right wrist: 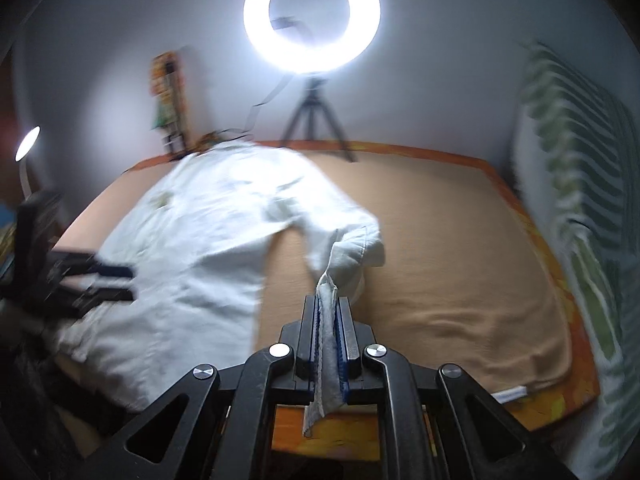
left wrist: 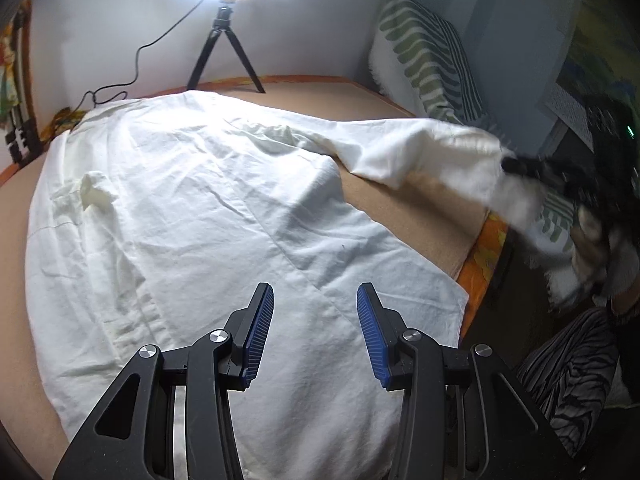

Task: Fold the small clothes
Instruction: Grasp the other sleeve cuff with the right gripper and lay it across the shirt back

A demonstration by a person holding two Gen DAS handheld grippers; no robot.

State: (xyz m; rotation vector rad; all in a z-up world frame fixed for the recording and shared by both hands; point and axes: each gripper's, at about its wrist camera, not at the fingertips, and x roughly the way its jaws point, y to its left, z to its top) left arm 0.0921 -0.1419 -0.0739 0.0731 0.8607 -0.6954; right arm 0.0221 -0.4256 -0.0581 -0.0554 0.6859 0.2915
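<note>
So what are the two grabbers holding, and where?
The right gripper pinches the white shirt by its sleeve cuff. The left gripper is open above the shirt, holding nothing.

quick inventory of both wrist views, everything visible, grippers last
white shirt: 1, white, spread on the bed, one sleeve lifted off to the side
tan blanket: 1, tan, covering the bed under the shirt
orange patterned sheet: 1, orange, showing along the bed edge
ring light: 1, white, lit, on a black tripod at the far edge by the wall
striped pillow: 1, green and white, against the wall
desk lamp: 1, white, lit, far side edge
left gripper: 1, black, blue fingers, open over the shirt hem
right gripper: 1, black, shut on the sleeve cuff
</note>
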